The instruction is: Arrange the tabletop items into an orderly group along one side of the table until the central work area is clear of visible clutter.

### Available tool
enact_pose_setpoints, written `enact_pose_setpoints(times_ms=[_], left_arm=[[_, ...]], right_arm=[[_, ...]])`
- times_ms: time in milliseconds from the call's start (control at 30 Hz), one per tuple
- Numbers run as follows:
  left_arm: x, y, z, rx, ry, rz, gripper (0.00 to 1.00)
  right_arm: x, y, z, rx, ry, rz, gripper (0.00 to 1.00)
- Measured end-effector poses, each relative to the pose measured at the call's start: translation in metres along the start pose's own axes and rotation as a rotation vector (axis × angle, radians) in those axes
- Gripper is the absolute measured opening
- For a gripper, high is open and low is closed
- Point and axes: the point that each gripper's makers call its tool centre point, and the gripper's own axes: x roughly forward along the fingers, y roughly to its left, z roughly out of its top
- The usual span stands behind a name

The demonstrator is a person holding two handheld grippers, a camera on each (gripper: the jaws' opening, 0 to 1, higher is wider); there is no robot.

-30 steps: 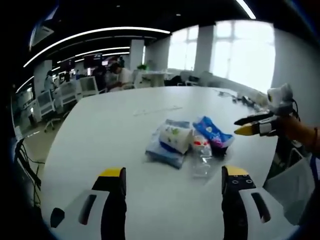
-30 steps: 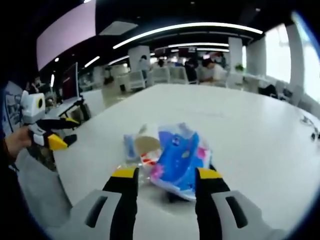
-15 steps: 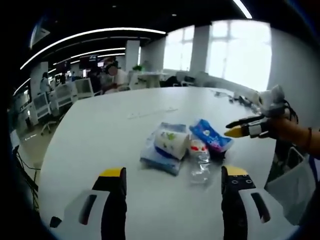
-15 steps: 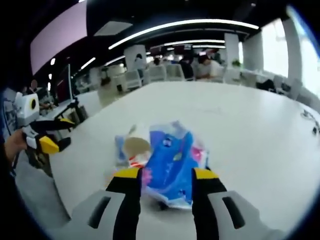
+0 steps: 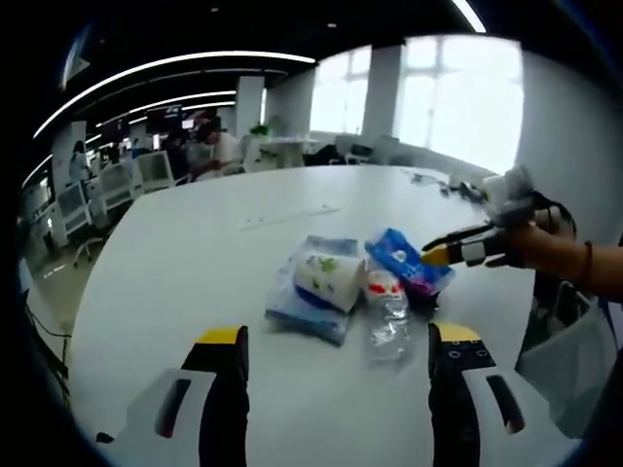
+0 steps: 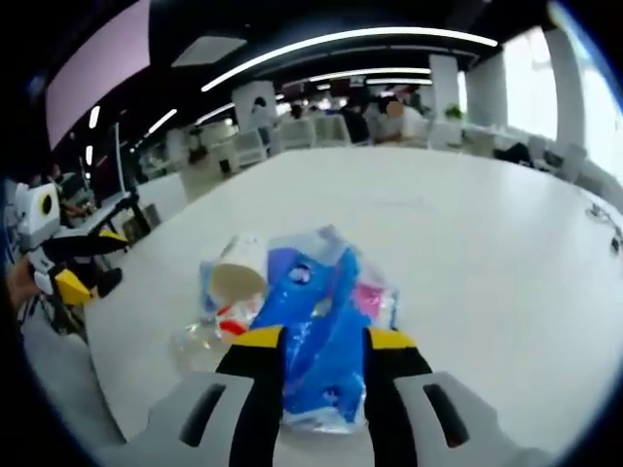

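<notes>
the left gripper [image 5: 334, 352] is hanging back over the near edge of the white table [image 5: 195, 253], its jaws standing wide apart with nothing between them, much as a second ago. ahead of it the clutter is sitting in one loose heap near the table's middle: a paper roll [image 5: 326, 277] lying on a flat blue pack, a crushed clear bottle [image 5: 387, 309] with a red label just beside it, then a blue pouch [image 5: 404, 265] touching the bottle's far side. at the right of that view the right gripper [image 5: 435, 251] has been closing in and its yellow tips are now reaching the pouch (a second ago they were clearly short of it).

in the right gripper view the pouch [image 6: 316, 336] is now lying between the jaws, which have been narrowing and are pressing its sides, so the right gripper [image 6: 322, 338] is probably clamping it. the roll [image 6: 237, 276] and bottle [image 6: 200, 341] are lying just left of it, untouched.

the heap is still central, so the tidying looks barely begun; the pouch seems first to go toward an edge.
</notes>
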Motion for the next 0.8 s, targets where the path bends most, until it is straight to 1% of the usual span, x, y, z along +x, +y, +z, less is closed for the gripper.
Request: enact_pose_setpoints(times_ms=[233, 367, 467, 600, 800], left_arm=[[0.005, -0.001, -0.002, 0.001, 0.009, -0.014, 0.7], [0.006, -0.001, -0.002, 0.001, 0.011, -0.017, 0.7], [0.006, -0.001, -0.002, 0.001, 0.009, -0.018, 0.69], [0.007, -0.001, -0.004, 0.004, 0.016, -0.025, 0.68], [0.006, -0.002, -0.005, 0.008, 0.016, -0.031, 0.66]], right_arm=[[0.007, -0.003, -0.003, 0.025, 0.006, 0.001, 0.21], [0.009, -0.004, -0.004, 0.033, 0.008, 0.002, 0.15], [0.01, -0.004, -0.004, 0.043, 0.008, 0.003, 0.13], [0.011, -0.002, -0.003, 0.038, 0.005, 0.008, 0.04], [0.011, -0.003, 0.0, 0.019, 0.0, 0.005, 0.01]])
